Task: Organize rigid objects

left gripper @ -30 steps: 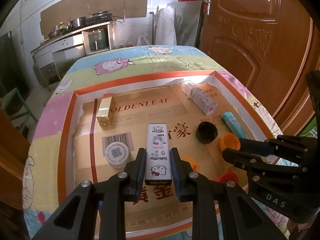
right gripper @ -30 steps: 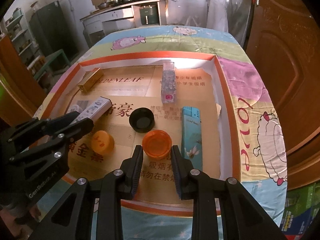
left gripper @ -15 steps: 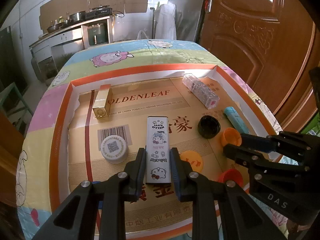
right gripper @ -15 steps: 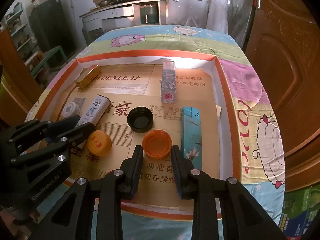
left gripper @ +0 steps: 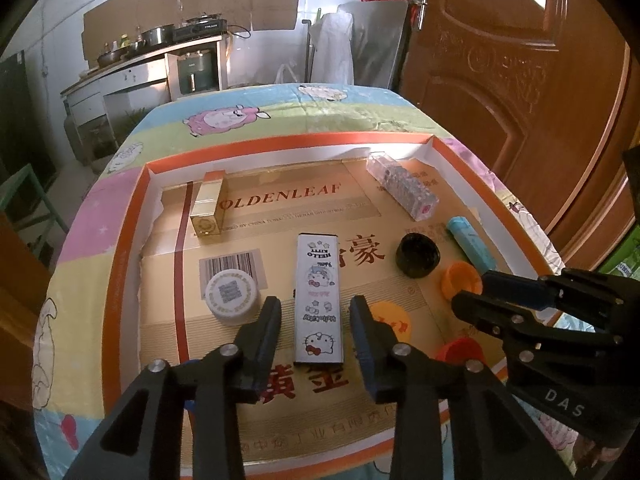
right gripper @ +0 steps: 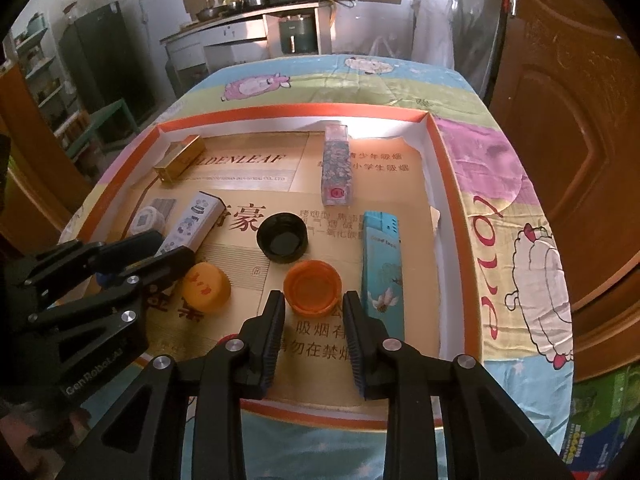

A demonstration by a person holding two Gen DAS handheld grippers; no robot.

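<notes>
A white Hello Kitty box (left gripper: 319, 298) lies flat in the orange-rimmed cardboard tray (left gripper: 124, 248). My left gripper (left gripper: 316, 320) is open, its fingers either side of the box's near end with gaps. My right gripper (right gripper: 314, 314) is open just short of an upturned orange cap (right gripper: 313, 286), not touching it. In the right wrist view the box (right gripper: 192, 222) lies left, beside a yellow cap (right gripper: 206, 286), a black cap (right gripper: 282, 237) and a blue lighter box (right gripper: 381, 268).
A gold box (left gripper: 209, 210), a white cap (left gripper: 232, 296), a clear patterned box (left gripper: 404, 186) and a red cap (left gripper: 460, 352) also lie in the tray. The tray sits on a table with a cartoon cloth (right gripper: 516, 216). A wooden door (left gripper: 520, 80) stands to the right.
My left gripper has opened off the Hello Kitty box, which now lies free. Both grippers have drawn back and up a little. The right gripper's jaws have widened slightly.
</notes>
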